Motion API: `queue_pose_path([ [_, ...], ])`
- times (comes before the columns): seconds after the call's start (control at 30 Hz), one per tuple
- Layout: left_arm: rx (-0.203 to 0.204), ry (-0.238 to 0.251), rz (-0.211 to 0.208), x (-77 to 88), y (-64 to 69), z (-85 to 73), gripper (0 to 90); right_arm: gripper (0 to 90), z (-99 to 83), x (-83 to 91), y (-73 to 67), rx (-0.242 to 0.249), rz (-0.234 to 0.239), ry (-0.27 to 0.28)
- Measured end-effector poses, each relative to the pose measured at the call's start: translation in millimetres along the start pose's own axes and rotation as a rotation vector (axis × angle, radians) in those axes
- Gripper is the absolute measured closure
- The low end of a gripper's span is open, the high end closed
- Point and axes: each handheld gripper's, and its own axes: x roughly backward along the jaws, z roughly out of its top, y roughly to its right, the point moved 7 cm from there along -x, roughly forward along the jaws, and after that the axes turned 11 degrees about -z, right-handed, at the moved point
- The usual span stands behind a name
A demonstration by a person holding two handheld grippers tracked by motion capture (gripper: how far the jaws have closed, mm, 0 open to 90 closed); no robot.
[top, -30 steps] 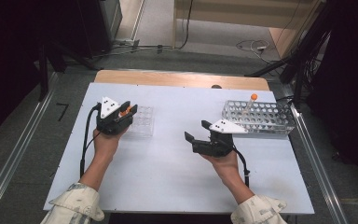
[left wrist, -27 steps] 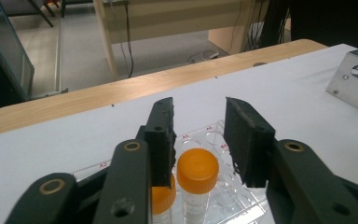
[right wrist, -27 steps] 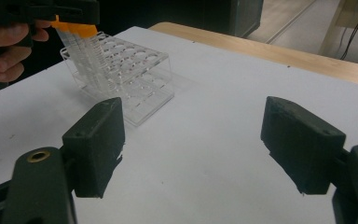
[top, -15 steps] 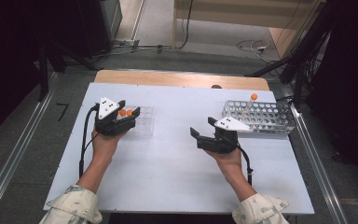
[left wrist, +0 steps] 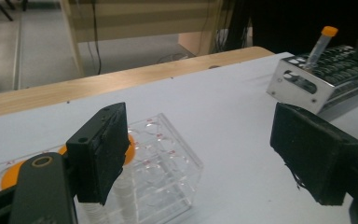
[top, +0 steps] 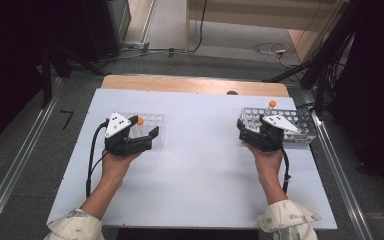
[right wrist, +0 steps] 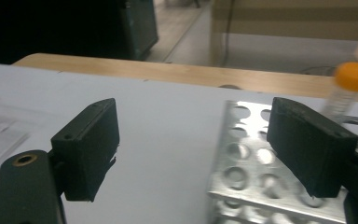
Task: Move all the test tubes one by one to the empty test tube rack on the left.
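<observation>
My left gripper [top: 142, 129] is at the clear plastic rack [top: 152, 131] on the left of the white table. Its jaws have just been opening and stand wide [left wrist: 205, 154], with nothing pressed between them. An orange-capped tube [left wrist: 129, 150] stands in the clear rack [left wrist: 168, 163] right beside the left jaw. My right gripper [top: 257, 125] is at the near left corner of the metal tube rack [top: 300, 125]. Its jaws have also just been opening, and the gap [right wrist: 191, 144] is empty. One orange-capped tube [top: 272, 104] leans in the metal rack [right wrist: 242, 172], behind the right jaw [right wrist: 352, 77].
More orange caps [left wrist: 11, 175] show in the clear rack behind the left jaw. A wooden strip [top: 195, 84] runs along the table's far edge, and metal rails [top: 25, 155] flank both sides. Bare white table [top: 200, 150] lies between the two hands.
The left gripper has let go of the orange-capped tube, which now stands in the clear rack. The right gripper has moved right, up to the metal rack.
</observation>
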Motion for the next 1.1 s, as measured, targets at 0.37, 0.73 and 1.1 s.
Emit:
queue_pose_path([
  [0.37,-0.009,-0.018,-0.048,3.0,12.6,-5.1,20.5,26.5,-3.2,-31.1,70.6,-0.080,-0.193,0.004],
  [0.73,-0.010,-0.043,-0.065,2.0,14.3,-9.6,20.5,48.4,-14.0,-65.3,76.0,-0.065,-0.212,-0.009],
  [1.1,-0.007,-0.049,-0.070,-0.2,15.4,-11.3,20.7,58.1,-10.2,-73.3,81.2,-0.049,-0.217,-0.031],
])
